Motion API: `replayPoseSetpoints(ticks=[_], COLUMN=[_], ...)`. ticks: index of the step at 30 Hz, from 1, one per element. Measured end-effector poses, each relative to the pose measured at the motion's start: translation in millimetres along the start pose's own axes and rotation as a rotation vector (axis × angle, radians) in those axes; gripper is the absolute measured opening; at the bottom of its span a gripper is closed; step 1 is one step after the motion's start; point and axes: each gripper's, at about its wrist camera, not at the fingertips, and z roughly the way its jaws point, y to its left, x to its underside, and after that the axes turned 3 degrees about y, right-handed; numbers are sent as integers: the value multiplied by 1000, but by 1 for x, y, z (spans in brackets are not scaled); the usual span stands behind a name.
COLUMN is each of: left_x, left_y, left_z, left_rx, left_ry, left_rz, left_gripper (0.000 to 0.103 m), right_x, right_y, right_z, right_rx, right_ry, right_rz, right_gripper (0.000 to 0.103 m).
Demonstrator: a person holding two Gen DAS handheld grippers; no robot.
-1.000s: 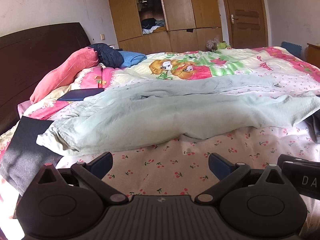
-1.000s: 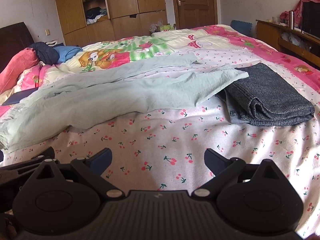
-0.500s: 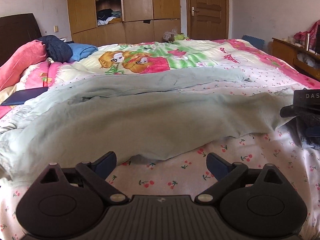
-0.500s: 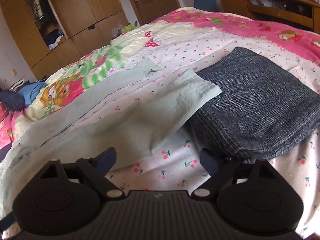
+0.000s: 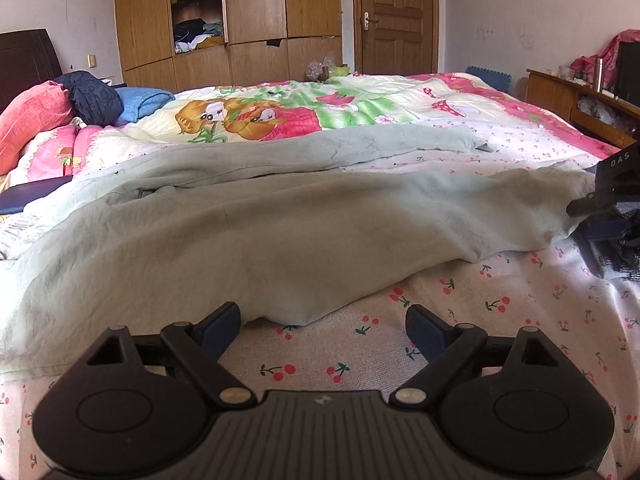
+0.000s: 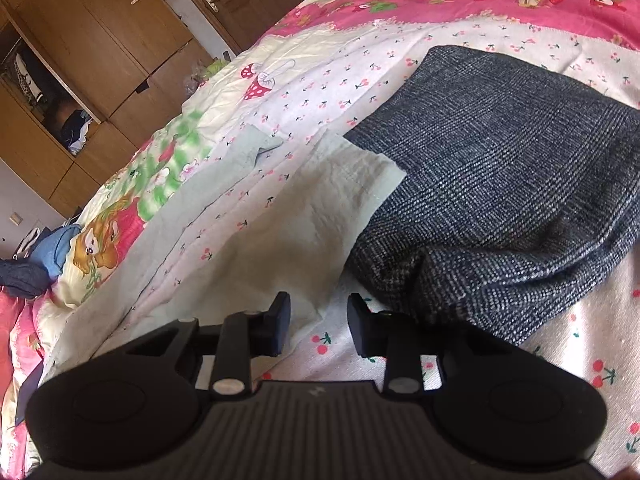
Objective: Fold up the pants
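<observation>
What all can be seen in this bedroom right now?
pants: one, pale green, spread across the bed, near leg end by the folded trousers
folded trousers: one, dark grey, on the bed at the right
bedspread: one, white with cherries and pink edge, covering the bed
pillow: one, coral pink, by the headboard
jacket: one, navy, bundled beside the pillow
blue cloth: one, folded, next to the jacket
wardrobe: one, brown wood, one door open
door: one, brown, shut
left tool: black, open, before the pants' edge
right tool: black, half closed at the leg end, gripping nothing yet
</observation>
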Motion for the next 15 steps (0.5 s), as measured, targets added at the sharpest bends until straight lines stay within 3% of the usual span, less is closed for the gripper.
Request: replayPoseSetpoints(ticks=[3,11,12,14,15], left_x=[1,2,2,3,3], left_y=[1,6,7,9,11], left_z=[-1,8,10,12,11], left_rx=[2,47,52,62,68], left_ry=[-14,5,11,20,19], left_rz=[2,-24,-26,-39,-49], left_gripper=[102,102,102,102,102], right_x=[-5,-14,-13,-11,-13], right_y=[2,2,3,0,-4], right_z=[-8,5,4,0,-5], right_rx=[11,25,25,13,1], right_ry=[-36,-33,-42,-56,-59], right_rz=[-42,15,6,9,32], right_gripper=[34,34,31,3,2])
